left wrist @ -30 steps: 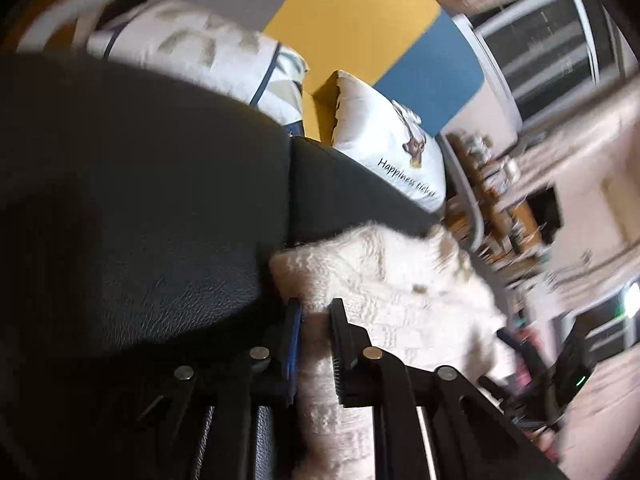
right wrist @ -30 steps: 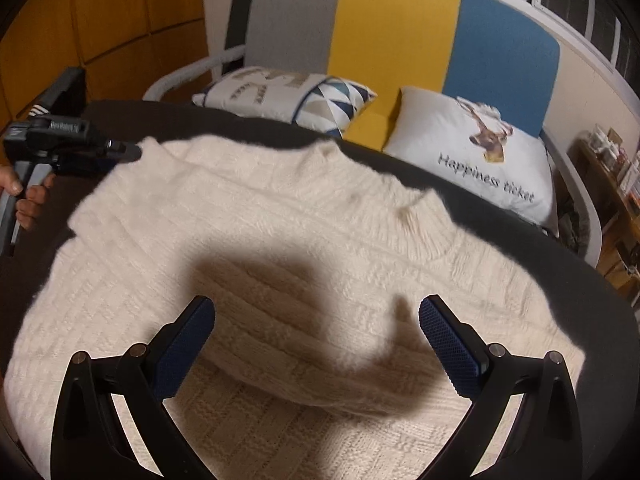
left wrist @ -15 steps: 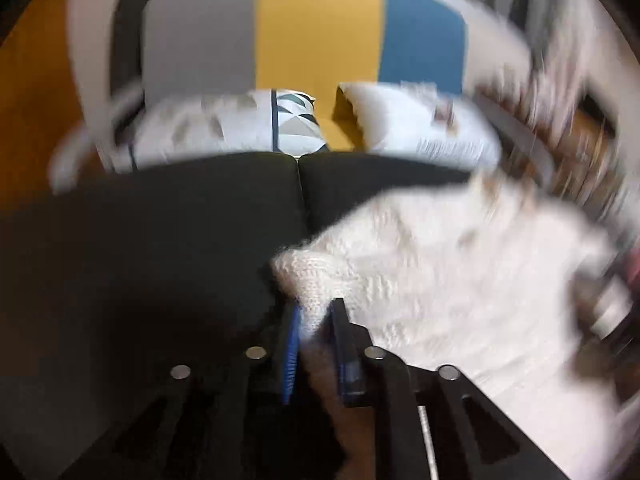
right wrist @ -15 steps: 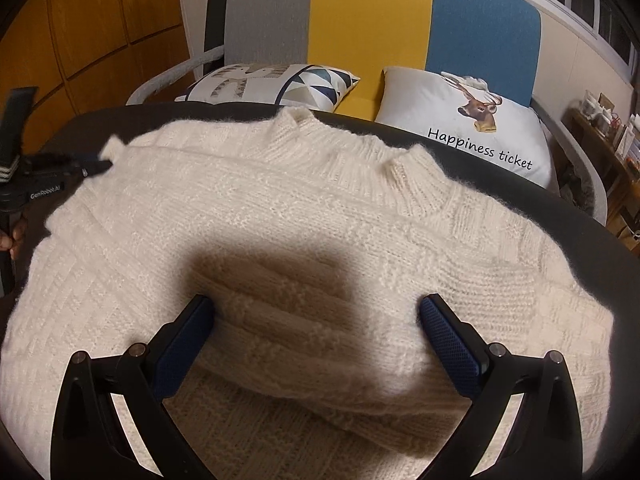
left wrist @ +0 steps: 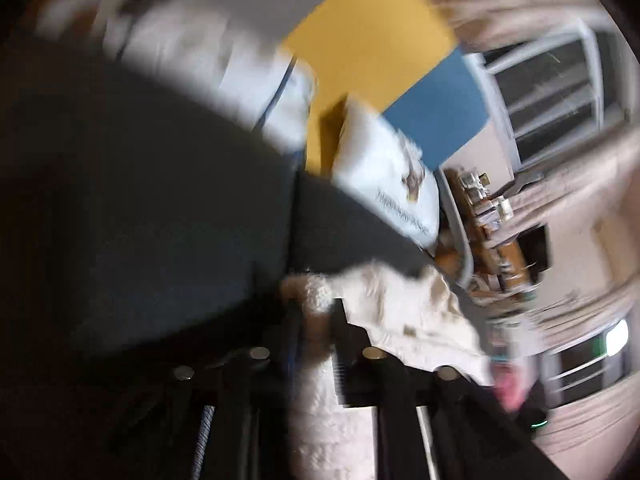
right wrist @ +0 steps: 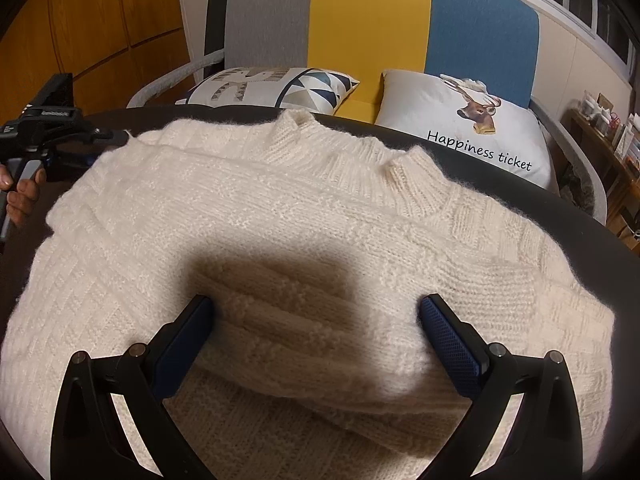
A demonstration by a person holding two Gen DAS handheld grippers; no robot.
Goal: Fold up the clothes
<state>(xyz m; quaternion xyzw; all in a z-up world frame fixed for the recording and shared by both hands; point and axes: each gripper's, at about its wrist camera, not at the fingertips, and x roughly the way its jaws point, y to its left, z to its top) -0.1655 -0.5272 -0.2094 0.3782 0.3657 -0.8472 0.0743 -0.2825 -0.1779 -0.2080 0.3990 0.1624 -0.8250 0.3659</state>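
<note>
A cream knitted sweater lies spread on the black round table, collar toward the sofa, with a sleeve folded across its front. My right gripper hovers open over that folded sleeve, its blue pads wide apart and gripping nothing. My left gripper is at the sweater's far left shoulder corner; its jaws are closing with the knit edge pinched between them. The left wrist view is blurred. In the right wrist view the left gripper shows at the left edge, held by a hand.
Behind the table stands a grey, yellow and blue sofa with a patterned cushion and a deer cushion. Cluttered wooden shelves stand at the right. Wooden panelling fills the back left.
The left gripper kept the sweater's corner between its jaws while its view swung round and blurred. The sweater's left shoulder now lies flatter and wider. The right gripper stayed open above the sleeve.
</note>
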